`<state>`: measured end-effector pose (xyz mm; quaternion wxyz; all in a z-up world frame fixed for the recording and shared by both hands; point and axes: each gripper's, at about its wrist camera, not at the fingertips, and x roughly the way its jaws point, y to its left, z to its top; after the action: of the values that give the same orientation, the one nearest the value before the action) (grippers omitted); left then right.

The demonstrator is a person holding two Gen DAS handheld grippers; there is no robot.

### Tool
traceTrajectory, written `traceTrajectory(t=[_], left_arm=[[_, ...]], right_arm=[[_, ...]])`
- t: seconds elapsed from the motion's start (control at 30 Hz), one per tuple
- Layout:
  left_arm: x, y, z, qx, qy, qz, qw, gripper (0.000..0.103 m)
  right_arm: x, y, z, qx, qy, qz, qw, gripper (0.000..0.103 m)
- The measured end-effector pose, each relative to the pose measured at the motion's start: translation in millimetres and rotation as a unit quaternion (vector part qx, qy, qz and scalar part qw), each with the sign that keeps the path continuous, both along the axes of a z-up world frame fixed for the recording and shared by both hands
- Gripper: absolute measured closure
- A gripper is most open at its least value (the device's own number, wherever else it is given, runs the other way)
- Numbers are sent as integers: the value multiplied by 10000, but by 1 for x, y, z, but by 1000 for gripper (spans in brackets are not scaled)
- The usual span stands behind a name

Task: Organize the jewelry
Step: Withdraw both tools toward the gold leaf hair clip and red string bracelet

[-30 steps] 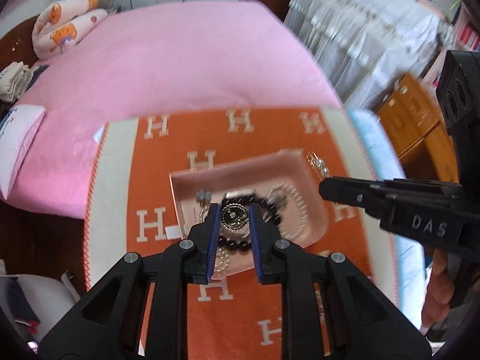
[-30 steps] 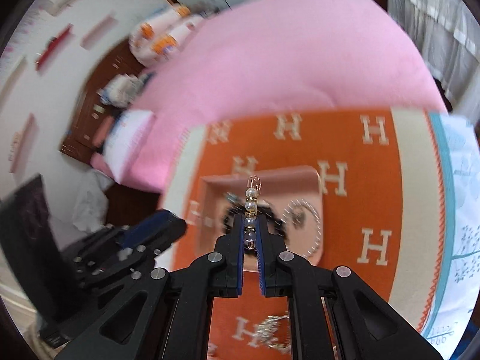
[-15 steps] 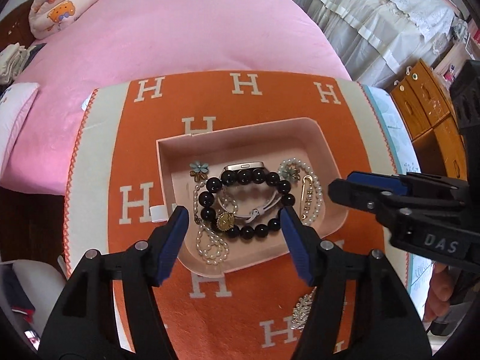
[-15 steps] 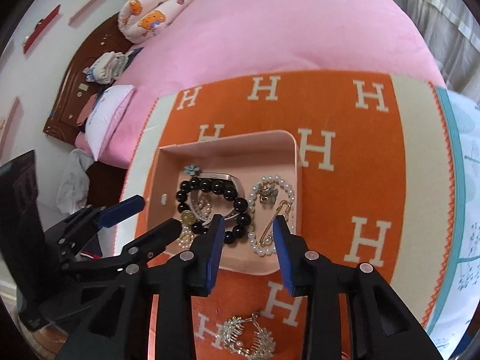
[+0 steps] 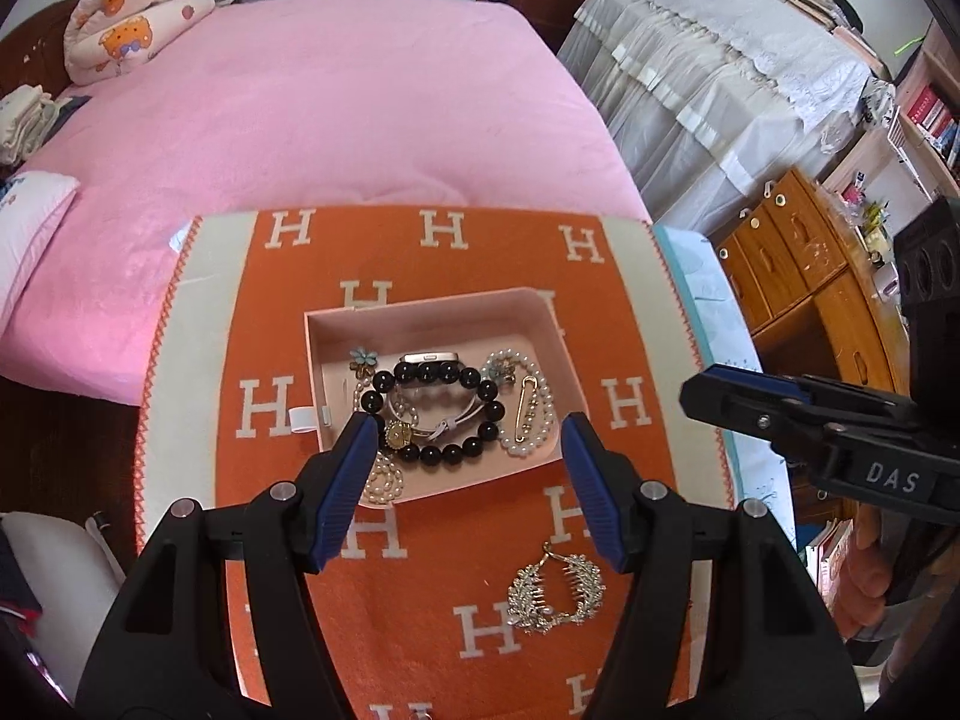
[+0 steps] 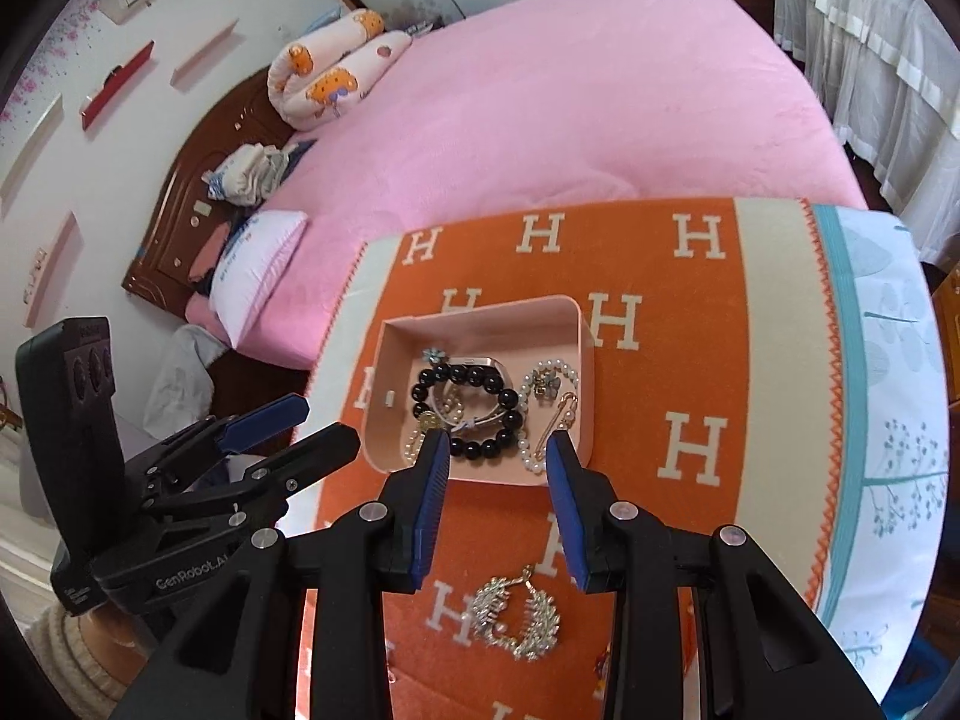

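Left wrist view: your left gripper (image 5: 468, 450) hangs wide apart and holds nothing, just above the near edge of the pink tray (image 5: 432, 312). The tray sits on the orange H-patterned blanket (image 5: 288, 540) covering the bench. Inside the tray: a black bead bracelet (image 5: 444, 453), a watch (image 5: 429, 357) at its far side, a pearl strand (image 5: 537, 375) to its right with a gold pin (image 5: 521, 408) lying within it, and a small blue flower piece (image 5: 362, 355) to its left. A silver leaf brooch (image 5: 555, 591) lies on the blanket, outside the tray on the near side. Your right gripper (image 5: 750, 396) shows right of the tray.

Right wrist view: your right gripper (image 6: 498, 462) is also spread wide and empty, over the tray's (image 6: 480, 315) near rim. The bead bracelet (image 6: 510, 414), pearl strand (image 6: 555, 366) and pin (image 6: 558, 417) lie inside. The brooch (image 6: 516, 618) rests on the blanket (image 6: 660, 360) nearer than the tray. Your left gripper (image 6: 300, 426) stands left of the tray, fingers parted. The pink bed (image 6: 540, 108) lies beyond.
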<state>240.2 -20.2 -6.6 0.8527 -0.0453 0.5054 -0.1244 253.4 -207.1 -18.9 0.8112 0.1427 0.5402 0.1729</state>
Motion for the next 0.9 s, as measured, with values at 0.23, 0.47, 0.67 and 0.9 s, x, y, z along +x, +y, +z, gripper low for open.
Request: traceTrajectory(t=[0.23,0.47,0.67,0.9], left_arm=[[-19,12,31,-91,-232,352,9991,42],[-45,24,51,34,-241,689,9973,42],[-72,18,61,150,-243,525,9982,42],[-102,2,72,95,-319,316,9989,42]], right_arm=[[-33,-9,38,151,-198,-173,9995,69],[-70,-13,59,346,-279,-324,9985,69],[-107,-20,74,253,-324,-554,9976,69],[-150,-35,88,155,-402,-923,9948,69]])
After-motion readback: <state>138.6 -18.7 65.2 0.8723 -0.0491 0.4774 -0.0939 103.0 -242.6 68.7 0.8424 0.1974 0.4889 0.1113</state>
